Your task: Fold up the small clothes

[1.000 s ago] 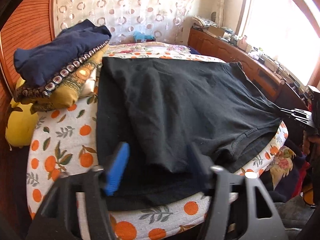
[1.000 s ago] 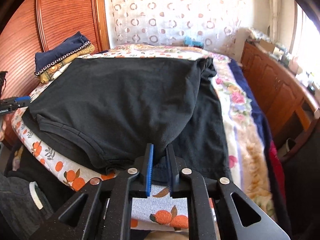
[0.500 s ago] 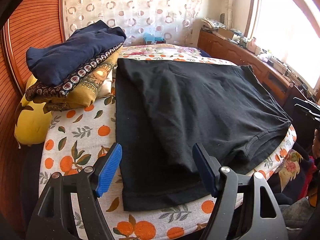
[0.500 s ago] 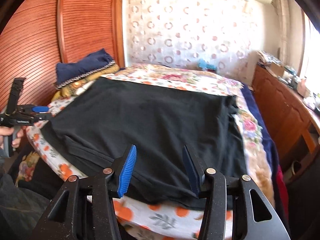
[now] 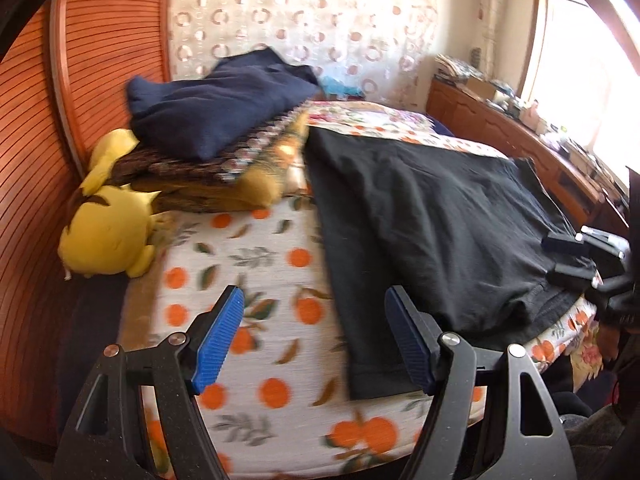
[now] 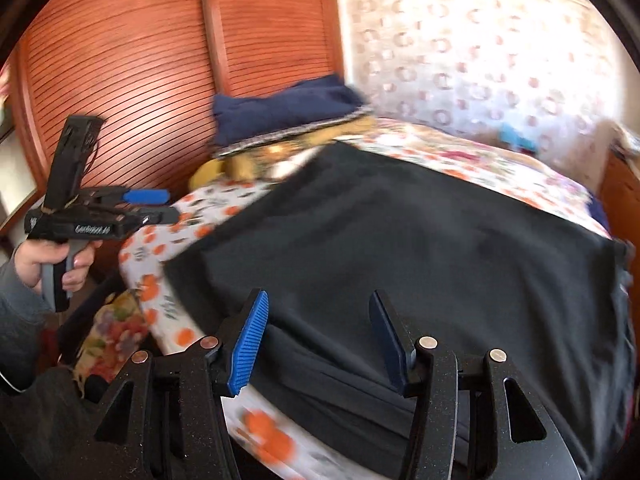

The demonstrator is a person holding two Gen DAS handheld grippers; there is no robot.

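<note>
A black garment [image 5: 420, 220] lies spread on the orange-print bedspread [image 5: 260, 280], one side folded over the middle. My left gripper [image 5: 314, 320] is open and empty above the bedspread, at the garment's near left edge; its right finger hangs over the black cloth. From the right wrist view, the left gripper [image 6: 148, 204] is held by a hand off the bed's corner. My right gripper [image 6: 318, 320] hovers over the garment's [image 6: 400, 248] near hem. Its jaws are opening and no cloth is pinched between them. In the left wrist view the right gripper [image 5: 560, 258] is at the garment's right edge.
A stack of folded clothes [image 5: 216, 116], navy on top, sits at the bed's far left beside a yellow plush toy [image 5: 108, 236]. Slatted wooden panels [image 6: 140, 80] stand behind. A cluttered wooden dresser [image 5: 520, 132] runs along the window side.
My right gripper let go of the black hem, opened and swung left along the bed's edge. My left gripper drew back and shifted left, now mostly over the orange-print bedspread.
</note>
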